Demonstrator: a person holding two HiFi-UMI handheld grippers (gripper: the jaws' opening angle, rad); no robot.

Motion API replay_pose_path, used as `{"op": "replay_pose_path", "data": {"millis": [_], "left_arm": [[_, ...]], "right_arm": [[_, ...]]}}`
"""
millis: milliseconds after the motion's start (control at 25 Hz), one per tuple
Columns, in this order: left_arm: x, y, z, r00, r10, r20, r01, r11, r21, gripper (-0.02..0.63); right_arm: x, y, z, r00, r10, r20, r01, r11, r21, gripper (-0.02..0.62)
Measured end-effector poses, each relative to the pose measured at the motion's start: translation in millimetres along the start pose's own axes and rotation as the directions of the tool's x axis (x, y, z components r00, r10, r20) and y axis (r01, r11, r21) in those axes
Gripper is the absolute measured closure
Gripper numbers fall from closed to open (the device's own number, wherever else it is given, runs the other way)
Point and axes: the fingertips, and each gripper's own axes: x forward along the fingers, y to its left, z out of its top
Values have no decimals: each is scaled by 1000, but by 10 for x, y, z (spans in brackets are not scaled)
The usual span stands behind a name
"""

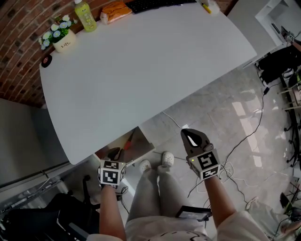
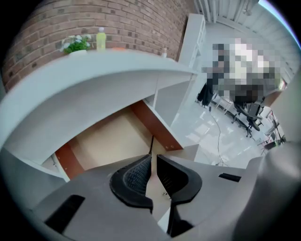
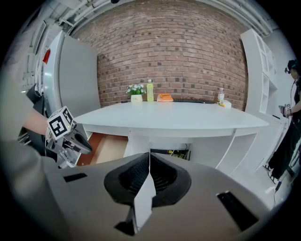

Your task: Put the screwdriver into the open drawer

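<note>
The drawer (image 1: pixel 141 141) stands open under the white table (image 1: pixel 141 70); its tan floor (image 2: pixel 108 139) has red-brown sides. A thin orange-red rod, apparently the screwdriver (image 1: pixel 130 140), lies inside it; a dark thin shaft (image 2: pixel 151 143) shows on the drawer floor just past my left jaws. My left gripper (image 1: pixel 114 153) (image 2: pixel 153 164) hangs above the drawer's front, pointing steeply down, with only a narrow gap between its pads and nothing in it. Out over the floor to the right, my right gripper (image 1: pixel 188 134) (image 3: pixel 149 157) is shut and empty. It looks at the table and sees the left gripper (image 3: pixel 70 139).
On the table's far edge stand a flower pot (image 1: pixel 63 40), a green bottle (image 1: pixel 85 15), an orange packet (image 1: pixel 115 10) and a keyboard (image 1: pixel 155 4). Cables (image 1: pixel 244 136) trail over the tiled floor. White shelving (image 3: pixel 263 94) is at the right, a grey cabinet (image 3: pixel 77 80) at the left.
</note>
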Motion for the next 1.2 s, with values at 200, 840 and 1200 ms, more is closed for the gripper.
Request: {"op": "replay_pose_path", "data": {"millis": [200,840,1200], "left_arm": [[-428,-65,200,994,41,103,-39,999,-23,594],[-1863,-174,1232,882,202,425,-214,977,-19,595],[-2418,-351,1658,790,212,575,-229,973,-44,595]], "right_arm": [[-250,16,274,1000,3,18,-3,1000,-13,577],[-1050,69,1353,987,27,160,-7,993,-122,577],[-1349,99,1811,964,10,267,23,993,-120,577]]}}
